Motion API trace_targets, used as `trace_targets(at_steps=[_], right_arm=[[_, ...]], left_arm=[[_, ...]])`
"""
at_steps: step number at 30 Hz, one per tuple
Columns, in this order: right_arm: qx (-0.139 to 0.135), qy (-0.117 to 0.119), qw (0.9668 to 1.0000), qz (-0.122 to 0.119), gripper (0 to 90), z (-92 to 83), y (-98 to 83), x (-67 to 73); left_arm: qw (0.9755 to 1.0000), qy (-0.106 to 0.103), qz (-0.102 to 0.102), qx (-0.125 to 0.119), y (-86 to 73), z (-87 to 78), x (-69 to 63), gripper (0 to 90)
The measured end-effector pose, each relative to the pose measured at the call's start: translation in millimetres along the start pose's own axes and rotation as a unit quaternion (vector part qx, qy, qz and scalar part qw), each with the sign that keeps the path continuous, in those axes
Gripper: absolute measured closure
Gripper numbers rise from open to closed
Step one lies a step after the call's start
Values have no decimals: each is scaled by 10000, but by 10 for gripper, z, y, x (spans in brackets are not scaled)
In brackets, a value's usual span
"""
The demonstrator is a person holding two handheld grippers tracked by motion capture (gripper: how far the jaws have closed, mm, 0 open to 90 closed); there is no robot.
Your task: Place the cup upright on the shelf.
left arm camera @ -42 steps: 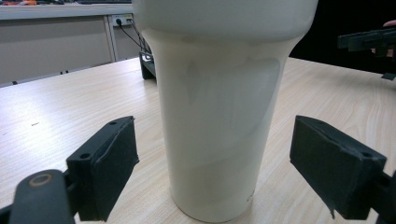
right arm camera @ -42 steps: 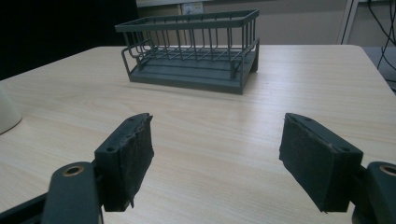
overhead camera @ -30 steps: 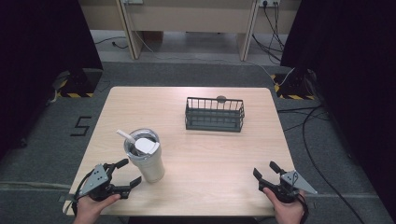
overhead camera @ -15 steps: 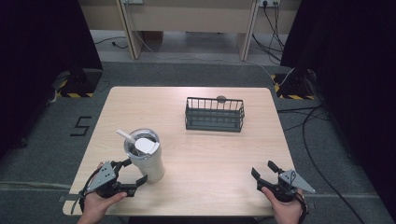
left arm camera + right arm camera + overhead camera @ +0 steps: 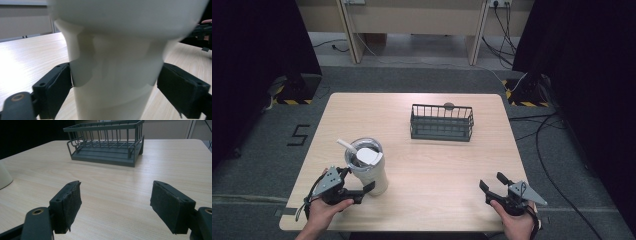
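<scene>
A cream tumbler (image 5: 371,172) with a lid and a white straw (image 5: 345,144) stands near the table's front left. My left gripper (image 5: 359,178) is open with one jaw on each side of the tumbler's lower body. In the left gripper view the tumbler (image 5: 112,75) sits between the pads; the left pad (image 5: 58,87) meets its wall and the right pad (image 5: 180,92) sits at its edge. My right gripper (image 5: 491,180) stands open and empty at the front right; in its own view the gripper (image 5: 116,195) has bare table between its jaws.
A dark wire basket (image 5: 442,122) stands at the middle back of the wooden table (image 5: 437,170), also ahead of the right gripper as the basket (image 5: 107,142). A small dark round thing (image 5: 448,105) lies behind it. Cables run across the floor on the right.
My left gripper has moved forward and right, so its jaws now straddle the tumbler. The right gripper has barely shifted.
</scene>
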State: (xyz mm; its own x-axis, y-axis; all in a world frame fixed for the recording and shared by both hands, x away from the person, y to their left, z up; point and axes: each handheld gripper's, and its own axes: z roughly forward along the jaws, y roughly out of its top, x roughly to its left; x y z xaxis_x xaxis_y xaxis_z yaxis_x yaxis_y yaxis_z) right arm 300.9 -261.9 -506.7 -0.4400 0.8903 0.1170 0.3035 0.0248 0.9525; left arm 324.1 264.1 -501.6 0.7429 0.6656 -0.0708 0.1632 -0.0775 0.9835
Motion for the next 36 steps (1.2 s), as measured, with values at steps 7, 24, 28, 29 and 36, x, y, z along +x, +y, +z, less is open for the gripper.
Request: trace_targets(at_steps=[7, 24, 28, 29, 36], right_arm=[[28, -3, 10000, -8, 249, 0, -5, -9], [155, 0, 9999, 24, 252, 31, -30, -16], [164, -5, 9999, 35, 252, 31, -30, -16], [169, -11, 9999, 30, 253, 33, -31, -18], [177, -21, 9998, 56, 256, 31, -33, -22]], left_arm=[[10000, -4, -22, -32, 30, 113, -10, 52], [9998, 56, 163, -103, 69, 185, -11, 99], [9998, 26, 181, -95, 71, 185, -4, 100], [9998, 26, 182, -93, 72, 186, -4, 100], [9998, 1, 206, -55, 81, 184, -2, 101]])
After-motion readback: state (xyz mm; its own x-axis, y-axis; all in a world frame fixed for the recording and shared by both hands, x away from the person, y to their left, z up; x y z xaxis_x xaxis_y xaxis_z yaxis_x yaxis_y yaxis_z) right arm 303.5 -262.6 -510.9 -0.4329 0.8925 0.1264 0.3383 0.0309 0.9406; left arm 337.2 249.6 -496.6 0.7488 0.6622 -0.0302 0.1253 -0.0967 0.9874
